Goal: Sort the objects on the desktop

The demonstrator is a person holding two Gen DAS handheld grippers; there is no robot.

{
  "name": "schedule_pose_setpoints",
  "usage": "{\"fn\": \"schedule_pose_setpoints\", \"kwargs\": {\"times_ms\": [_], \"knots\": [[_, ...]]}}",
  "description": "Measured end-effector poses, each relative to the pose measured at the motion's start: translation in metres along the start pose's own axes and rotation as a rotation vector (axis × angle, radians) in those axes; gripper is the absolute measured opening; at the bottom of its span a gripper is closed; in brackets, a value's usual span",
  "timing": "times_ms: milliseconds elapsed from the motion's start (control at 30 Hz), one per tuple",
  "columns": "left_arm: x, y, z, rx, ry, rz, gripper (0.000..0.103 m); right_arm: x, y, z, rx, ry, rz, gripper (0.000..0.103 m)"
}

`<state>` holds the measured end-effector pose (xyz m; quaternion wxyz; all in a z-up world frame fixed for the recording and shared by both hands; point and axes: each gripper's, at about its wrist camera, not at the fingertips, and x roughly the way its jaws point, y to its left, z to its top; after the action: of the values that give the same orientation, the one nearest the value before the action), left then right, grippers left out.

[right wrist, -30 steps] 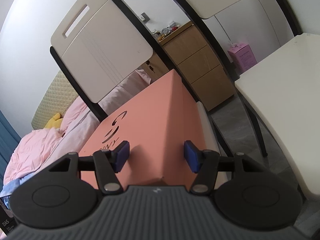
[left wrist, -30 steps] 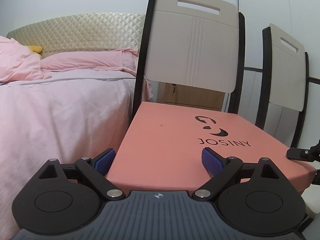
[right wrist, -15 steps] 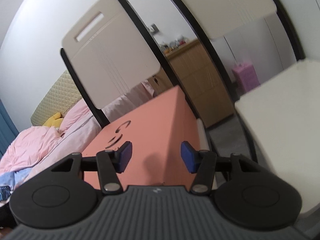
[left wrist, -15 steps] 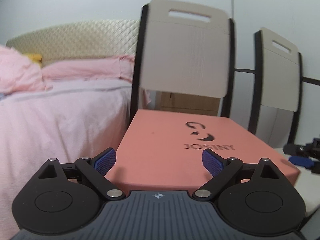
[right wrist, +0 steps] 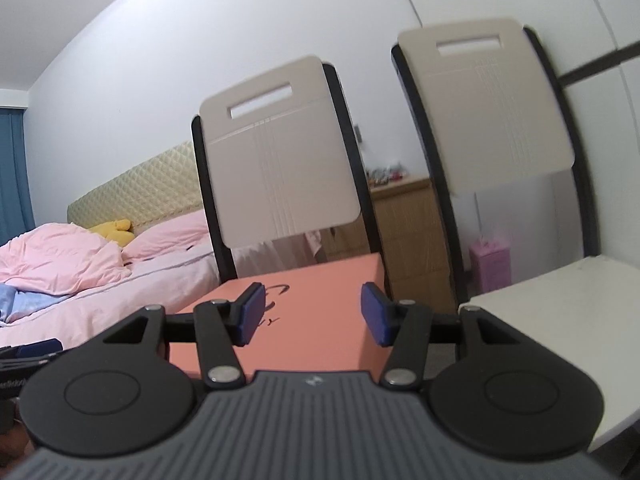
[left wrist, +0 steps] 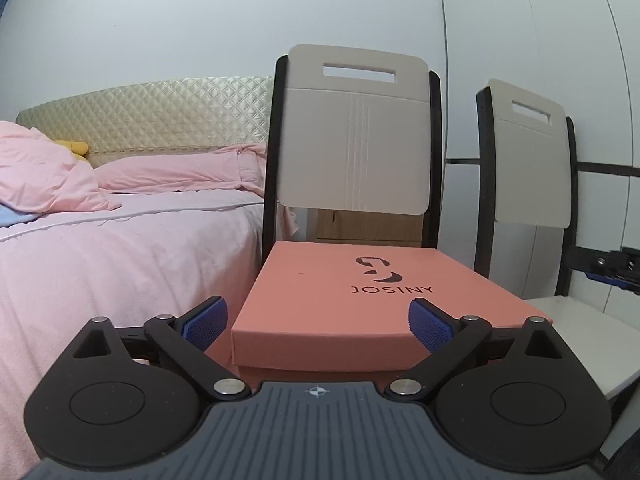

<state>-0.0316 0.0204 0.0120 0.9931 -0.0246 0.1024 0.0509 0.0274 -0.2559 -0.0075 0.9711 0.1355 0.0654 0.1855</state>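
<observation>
A salmon-pink box marked JOSINY [left wrist: 360, 292] lies flat on the seat of a beige chair [left wrist: 354, 136]; it also shows in the right wrist view [right wrist: 316, 320]. My left gripper [left wrist: 318, 322] is open and empty, a little in front of the box's near edge. My right gripper [right wrist: 312, 314] is open and empty, in front of the box's near right corner. The right gripper's fingers [left wrist: 608, 266] show at the far right of the left wrist view.
A bed with pink bedding [left wrist: 120, 248] stands left of the chair. A second beige chair [left wrist: 528, 152] with a white seat [right wrist: 560, 300] stands to the right. A wooden dresser [right wrist: 404, 216] and a pink box [right wrist: 490, 264] are behind.
Both grippers have pulled back and away from the box, which now looks smaller and farther off. The right view has tilted level. Both stay open.
</observation>
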Motion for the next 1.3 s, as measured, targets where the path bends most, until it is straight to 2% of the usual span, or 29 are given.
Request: {"fn": "schedule_pose_setpoints", "kwargs": {"times_ms": [167, 367, 533, 600, 800, 933, 967, 1067, 1300], "knots": [[0.000, 0.004, -0.001, 0.010, -0.009, -0.007, 0.100, -0.020, 0.018, -0.011, -0.036, -0.037, -0.042, 0.055], [-0.004, 0.005, 0.001, 0.012, -0.025, -0.020, 0.101, -0.020, 0.032, -0.020, -0.087, 0.019, -0.080, 0.055], [-0.010, 0.005, 0.003, 0.002, -0.046, -0.056, 0.103, -0.008, 0.036, -0.023, -0.038, 0.060, -0.124, 0.058], [-0.010, 0.004, 0.003, 0.014, -0.048, -0.041, 0.103, -0.006, 0.043, -0.025, -0.048, 0.048, -0.138, 0.072], [-0.011, 0.004, 0.003, 0.006, -0.048, -0.049, 0.103, -0.011, 0.056, -0.026, -0.102, 0.023, -0.146, 0.087], [-0.013, 0.002, 0.002, 0.011, -0.051, -0.036, 0.103, -0.016, 0.056, -0.022, -0.107, 0.012, -0.145, 0.093], [-0.013, 0.002, 0.002, 0.011, -0.054, -0.036, 0.103, -0.016, 0.056, -0.020, -0.105, 0.019, -0.137, 0.098], [-0.015, 0.002, 0.003, 0.018, -0.053, -0.035, 0.103, -0.016, 0.055, -0.017, -0.104, 0.037, -0.108, 0.103], [-0.015, 0.001, 0.004, 0.009, -0.044, -0.026, 0.103, -0.022, 0.055, -0.019, -0.111, 0.036, -0.106, 0.103]]}}
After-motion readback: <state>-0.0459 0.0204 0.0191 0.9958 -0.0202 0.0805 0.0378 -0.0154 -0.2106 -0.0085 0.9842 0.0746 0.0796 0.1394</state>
